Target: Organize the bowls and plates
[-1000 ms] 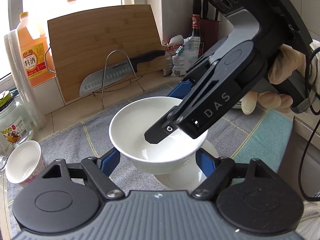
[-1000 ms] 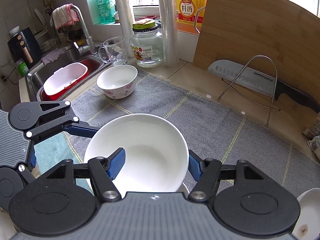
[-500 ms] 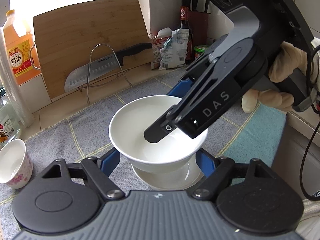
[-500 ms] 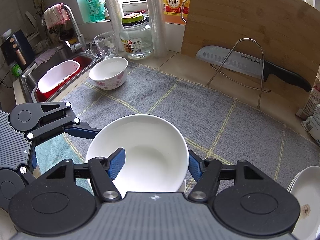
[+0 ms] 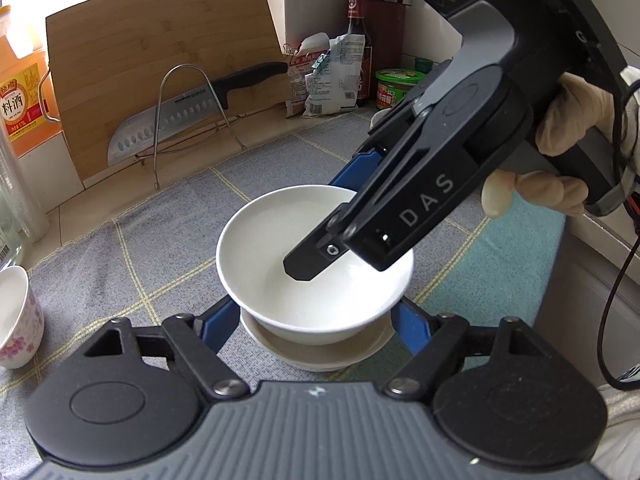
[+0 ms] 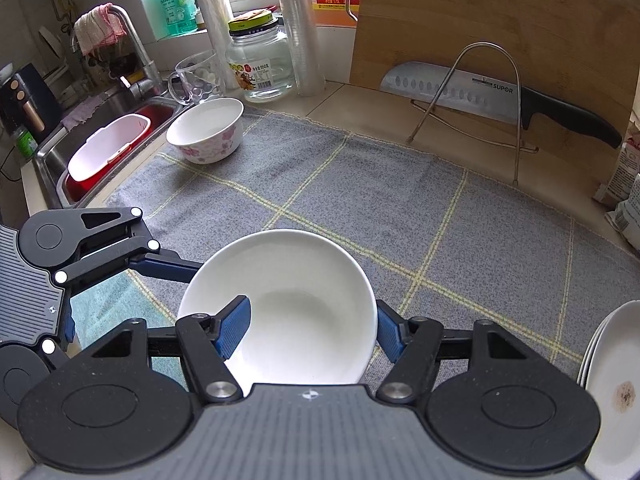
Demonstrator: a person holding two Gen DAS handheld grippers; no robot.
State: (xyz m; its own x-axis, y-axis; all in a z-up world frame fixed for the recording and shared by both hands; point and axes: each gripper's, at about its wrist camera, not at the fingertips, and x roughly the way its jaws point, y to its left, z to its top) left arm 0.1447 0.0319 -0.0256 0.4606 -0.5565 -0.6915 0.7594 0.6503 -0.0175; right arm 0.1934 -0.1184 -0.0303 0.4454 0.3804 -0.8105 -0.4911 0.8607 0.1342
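Observation:
A plain white bowl (image 5: 280, 256) sits nested on a second white bowl (image 5: 316, 354) on the grey checked cloth. My right gripper (image 6: 308, 326) is shut on the top bowl's rim (image 6: 280, 304), one finger inside and one outside. My left gripper (image 5: 316, 320) is open, its blue fingers on either side of the lower bowl; whether they touch it I cannot tell. A flowered bowl (image 6: 206, 130) stands at the cloth's far left corner, also in the left wrist view (image 5: 16, 316). White plates (image 6: 612, 392) are stacked at the right edge.
A bamboo cutting board (image 6: 500, 28) leans at the back with a knife (image 6: 500, 98) on a wire rack. A glass jar (image 6: 260, 64), mug (image 6: 196, 78) and bottles stand by the sink (image 6: 104, 148). Food packets (image 5: 332, 76) and sauce bottles (image 5: 357, 44) sit at the back.
Both grippers have moved right across the cloth together with the white bowl. The top bowl now rests lower, nested on the bowl beneath. The flowered bowl has fallen further behind to the left.

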